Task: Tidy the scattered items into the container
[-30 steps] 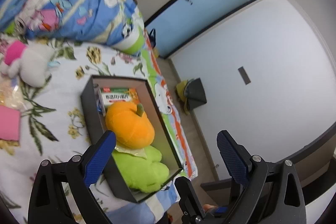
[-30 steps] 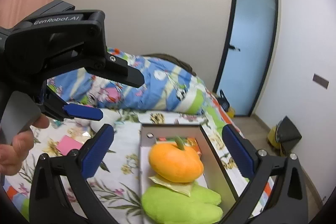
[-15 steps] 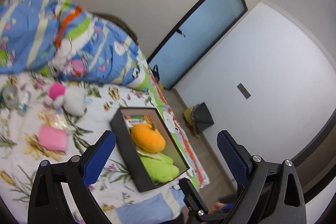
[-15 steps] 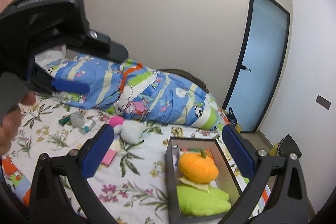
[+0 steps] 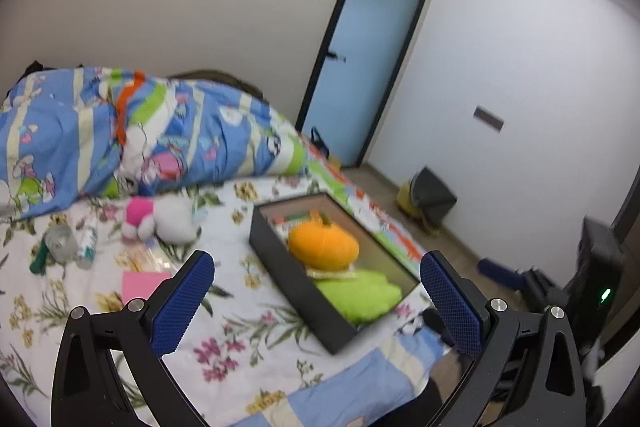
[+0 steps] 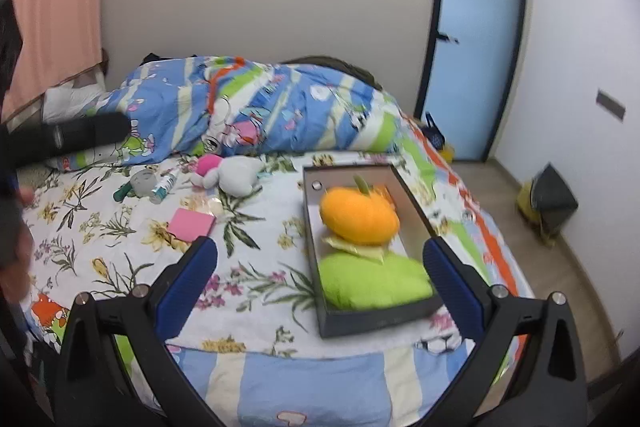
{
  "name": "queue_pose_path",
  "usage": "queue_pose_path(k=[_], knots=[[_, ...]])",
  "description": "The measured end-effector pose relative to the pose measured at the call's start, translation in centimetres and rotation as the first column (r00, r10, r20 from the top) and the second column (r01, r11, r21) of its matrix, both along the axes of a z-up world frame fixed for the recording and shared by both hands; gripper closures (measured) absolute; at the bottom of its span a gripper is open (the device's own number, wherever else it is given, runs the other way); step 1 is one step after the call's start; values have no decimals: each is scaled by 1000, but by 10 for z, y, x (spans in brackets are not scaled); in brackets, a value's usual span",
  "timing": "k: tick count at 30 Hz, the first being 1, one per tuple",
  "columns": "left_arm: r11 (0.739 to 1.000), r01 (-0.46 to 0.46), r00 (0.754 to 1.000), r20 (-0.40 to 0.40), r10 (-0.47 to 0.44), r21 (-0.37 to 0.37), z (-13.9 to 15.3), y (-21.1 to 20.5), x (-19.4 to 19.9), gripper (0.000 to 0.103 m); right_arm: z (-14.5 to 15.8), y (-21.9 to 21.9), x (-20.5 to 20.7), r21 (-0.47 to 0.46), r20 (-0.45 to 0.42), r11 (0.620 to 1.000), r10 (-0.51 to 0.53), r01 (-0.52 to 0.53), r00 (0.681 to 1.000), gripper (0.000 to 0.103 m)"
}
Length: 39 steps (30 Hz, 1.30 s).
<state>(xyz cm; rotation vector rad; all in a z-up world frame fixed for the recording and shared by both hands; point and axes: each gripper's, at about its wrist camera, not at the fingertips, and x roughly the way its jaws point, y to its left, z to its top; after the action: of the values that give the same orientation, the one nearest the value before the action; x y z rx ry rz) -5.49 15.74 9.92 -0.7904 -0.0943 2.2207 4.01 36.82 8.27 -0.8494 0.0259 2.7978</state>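
Note:
A black box (image 5: 296,283) (image 6: 376,321) lies on the flowered bed and holds an orange plush pumpkin (image 5: 323,242) (image 6: 359,215), a green plush (image 5: 358,293) (image 6: 374,279) and a small carton at its far end. On the sheet lie a white and pink plush (image 5: 160,219) (image 6: 230,175), a pink pad (image 5: 142,285) (image 6: 191,225), a small tube (image 6: 164,185) and a grey round item (image 6: 142,181). My left gripper (image 5: 316,301) is open and empty, held back from the bed. My right gripper (image 6: 320,285) is open and empty, also held back above the bed's near edge.
A bunched blue cartoon quilt (image 5: 140,131) (image 6: 248,107) fills the far side of the bed. A door (image 6: 476,39) and a dark bin (image 6: 550,197) on the floor stand to the right. A dark blurred gripper body (image 6: 64,137) shows at the left.
Both grippers have pulled back and away from the box, so the whole bed has come into view. Both stay open and empty.

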Motion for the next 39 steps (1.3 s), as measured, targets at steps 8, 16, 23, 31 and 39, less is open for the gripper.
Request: queue_pose_path(k=[8, 16, 23, 31, 39], knots=[[986, 20, 999, 44, -13, -167, -58, 55, 12, 0, -42, 38, 4, -78, 79, 995, -56, 62, 995, 0], [969, -24, 997, 71, 42, -244, -89, 76, 11, 0, -72, 70, -4, -129, 142, 986, -83, 102, 986, 0], [966, -32, 996, 67, 51, -257, -92, 77, 15, 0, -97, 98, -11, -182, 181, 973, -111, 144, 977, 0], [956, -45, 997, 47, 61, -289, -89, 78, 24, 0, -92, 106, -6, -202, 160, 968, -121, 152, 980, 0], [954, -46, 997, 48, 63, -297, -87, 81, 30, 0, -84, 108, -1, -215, 136, 967, -109, 137, 985, 0]])
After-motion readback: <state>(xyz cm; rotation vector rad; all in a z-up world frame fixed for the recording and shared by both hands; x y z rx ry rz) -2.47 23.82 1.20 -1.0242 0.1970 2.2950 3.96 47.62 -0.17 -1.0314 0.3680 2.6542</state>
